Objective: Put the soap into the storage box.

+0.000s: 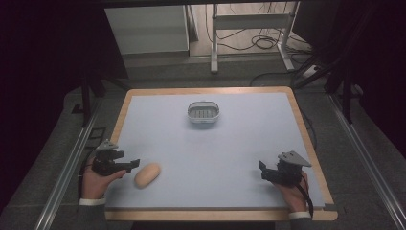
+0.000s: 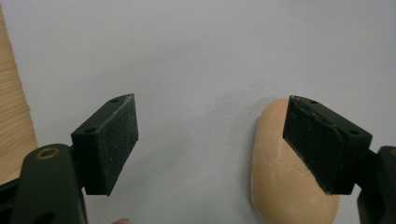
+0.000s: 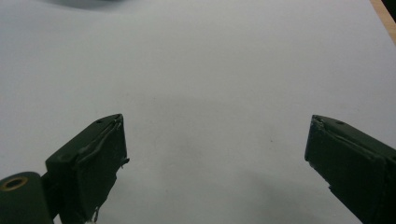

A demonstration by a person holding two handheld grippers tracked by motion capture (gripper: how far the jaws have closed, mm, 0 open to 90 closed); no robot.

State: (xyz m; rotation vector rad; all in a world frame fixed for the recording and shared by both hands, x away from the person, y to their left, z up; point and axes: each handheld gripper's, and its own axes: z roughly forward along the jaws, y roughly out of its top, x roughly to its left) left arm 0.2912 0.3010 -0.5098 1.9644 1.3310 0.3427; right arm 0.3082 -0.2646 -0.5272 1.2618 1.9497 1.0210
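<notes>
A tan oval soap bar lies on the pale blue mat near the front left. My left gripper rests just to its left, jaws wide open and pointing at it. In the left gripper view the soap bar sits on the mat under and beyond the right jaw, not between the pads. A white soap dish with a slotted grey insert stands at the far middle of the mat. My right gripper rests near the front right, and in the right gripper view its jaws stand open over bare mat.
The pale blue mat covers a wooden table with a raised border. Metal rails run along both sides of the table. Beyond the far edge stand a white cabinet, a frame's legs and loose cables on the floor.
</notes>
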